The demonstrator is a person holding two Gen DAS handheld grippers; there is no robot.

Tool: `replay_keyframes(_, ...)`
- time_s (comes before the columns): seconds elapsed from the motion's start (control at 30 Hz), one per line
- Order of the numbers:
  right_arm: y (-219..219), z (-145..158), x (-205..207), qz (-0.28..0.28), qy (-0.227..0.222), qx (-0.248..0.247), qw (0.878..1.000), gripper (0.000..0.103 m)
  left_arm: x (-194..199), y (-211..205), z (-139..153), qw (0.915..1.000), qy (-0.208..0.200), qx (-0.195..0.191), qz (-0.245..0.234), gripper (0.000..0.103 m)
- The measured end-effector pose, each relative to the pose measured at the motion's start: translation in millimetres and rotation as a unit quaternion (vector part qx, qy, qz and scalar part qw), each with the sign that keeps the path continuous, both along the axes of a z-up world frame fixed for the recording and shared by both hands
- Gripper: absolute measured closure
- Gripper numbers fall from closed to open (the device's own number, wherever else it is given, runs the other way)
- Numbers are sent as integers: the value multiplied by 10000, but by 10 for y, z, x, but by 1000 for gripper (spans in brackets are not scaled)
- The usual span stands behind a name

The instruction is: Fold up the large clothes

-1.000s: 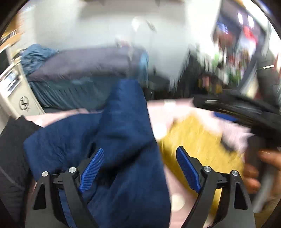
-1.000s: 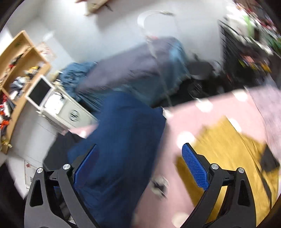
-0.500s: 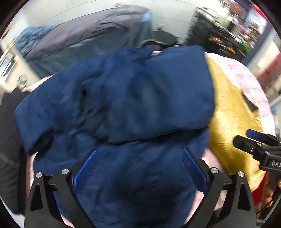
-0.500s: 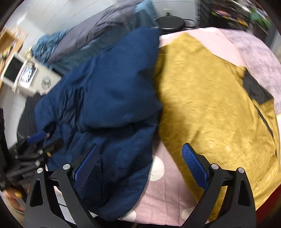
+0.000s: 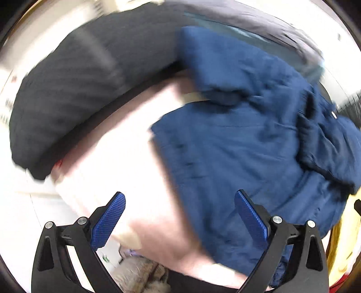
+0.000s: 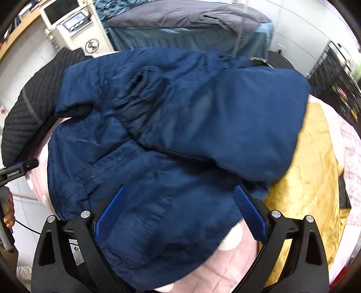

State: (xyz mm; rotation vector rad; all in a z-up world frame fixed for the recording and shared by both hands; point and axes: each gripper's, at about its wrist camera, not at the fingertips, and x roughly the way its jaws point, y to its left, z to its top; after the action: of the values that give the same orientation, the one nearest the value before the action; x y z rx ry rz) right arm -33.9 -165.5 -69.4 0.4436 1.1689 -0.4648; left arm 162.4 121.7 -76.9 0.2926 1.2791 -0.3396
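A navy blue padded jacket (image 6: pixel 169 112) lies spread on a pink dotted bedspread (image 6: pixel 225 266), with one side folded over its middle. My right gripper (image 6: pixel 180 193) hovers open over the jacket's lower part and grips nothing. In the blurred left wrist view the jacket (image 5: pixel 248 135) fills the right half. My left gripper (image 5: pixel 179 202) stands wide open above the jacket's left edge and the pink bedspread (image 5: pixel 126 139), with nothing between its fingers. Part of the left gripper (image 6: pixel 19 170) shows at the left edge of the right wrist view.
A yellow garment (image 6: pixel 311 169) lies to the right of the jacket, partly under it. A black ribbed garment (image 6: pixel 27 108) hangs off the bed's left side. Behind stand a grey-covered bed (image 6: pixel 180 18), a white appliance (image 6: pixel 74 29) and dark shelves (image 6: pixel 338 74).
The jacket, raised a second ago, now lies folded over on the bed. Both grippers have tipped down and sunk; the left one swung to the jacket's left edge and its jaws widened.
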Motion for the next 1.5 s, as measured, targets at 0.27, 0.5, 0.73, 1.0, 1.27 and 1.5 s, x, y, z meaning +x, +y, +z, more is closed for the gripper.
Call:
replay_keyframes(0.27,136,-353,904,511,215,-449,9975,9,12,343,-198,9994,308,-72,142,8)
replay_keyframes(0.5,176,-983,1464,692,760,-1077,9889,38,-1,241,-331,9984,479,-22,-307,8)
replay_keyframes(0.73,-246,-284,894,-448,-120,-1090,9930,91,192,129,-464,9970,543,54,-545,8)
replay_keyframes(1.0,-1276,839,-1301,-3157,-663,-1622,9325,92,364,-55,-541,9955,609,-16,-724,8)
replay_keyframes(1.27,-1699,589,-3116,-5066,307,-1258,8524,82,549,-196,-562,9959,506,-49,-749,8)
replay_keyframes(1.5,-1365,491,-3175,-5088,-141,-968,8553,28,891,-171,-479,9977,473,-310,-379,8)
